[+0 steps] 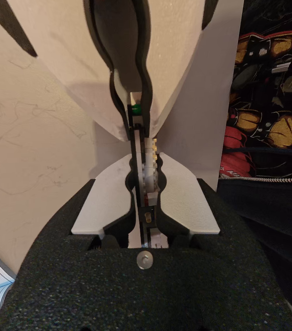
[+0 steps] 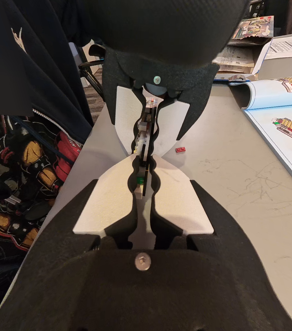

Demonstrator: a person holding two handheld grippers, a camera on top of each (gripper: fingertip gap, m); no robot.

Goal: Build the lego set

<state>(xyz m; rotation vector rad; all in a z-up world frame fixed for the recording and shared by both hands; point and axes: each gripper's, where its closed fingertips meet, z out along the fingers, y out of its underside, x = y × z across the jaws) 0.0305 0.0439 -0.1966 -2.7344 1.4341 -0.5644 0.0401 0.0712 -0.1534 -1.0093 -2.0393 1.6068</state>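
Brick model [image 1: 146, 172] clamped between both tongs [image 2: 144, 172].

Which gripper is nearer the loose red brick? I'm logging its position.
Left. The left gripper has a finger close beside the red brick; the right gripper sits farther back.

Brick model [image 2: 144, 143] between both grippers' fingers [image 2: 105, 197].

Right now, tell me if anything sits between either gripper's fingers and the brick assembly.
Nothing visible does. The left gripper and right gripper both clamp the brick assembly directly, from opposite ends.
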